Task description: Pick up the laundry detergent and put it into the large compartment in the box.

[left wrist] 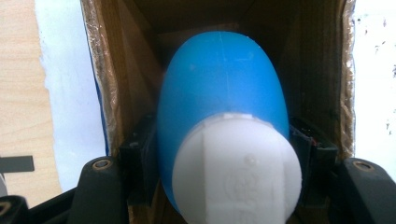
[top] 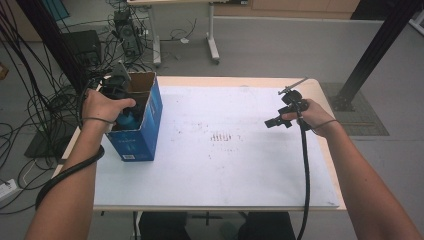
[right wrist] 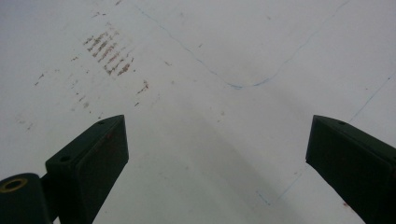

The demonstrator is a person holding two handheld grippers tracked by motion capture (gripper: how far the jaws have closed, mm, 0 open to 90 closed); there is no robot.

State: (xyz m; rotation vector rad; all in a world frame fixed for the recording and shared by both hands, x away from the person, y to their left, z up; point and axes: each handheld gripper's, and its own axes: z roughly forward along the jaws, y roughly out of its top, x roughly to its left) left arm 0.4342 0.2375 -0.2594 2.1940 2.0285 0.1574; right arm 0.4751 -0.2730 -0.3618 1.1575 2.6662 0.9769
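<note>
Lowering the blue plastic bottle with the white cap (left wrist: 222, 140) into the open blue cardboard box (top: 142, 125) is judged to be the step in hand. The bottle is clamped between the black jaws of the left gripper (top: 125, 117), which are closed tight on its sides, and its body is seen already inside the brown inner walls of the box. It should be kept centred between the walls and released only when it rests on the bottom, otherwise the box could be tipped. The right gripper (right wrist: 217, 158) is held wide open and empty above the white sheet (top: 225, 165), well apart from the box. This sheet is marked with brown stains (right wrist: 109, 51) and thin blue lines, and it covers a light wooden table (top: 320, 95). Behind it, a grey floor with many black cables (top: 45, 100) is seen.
</note>
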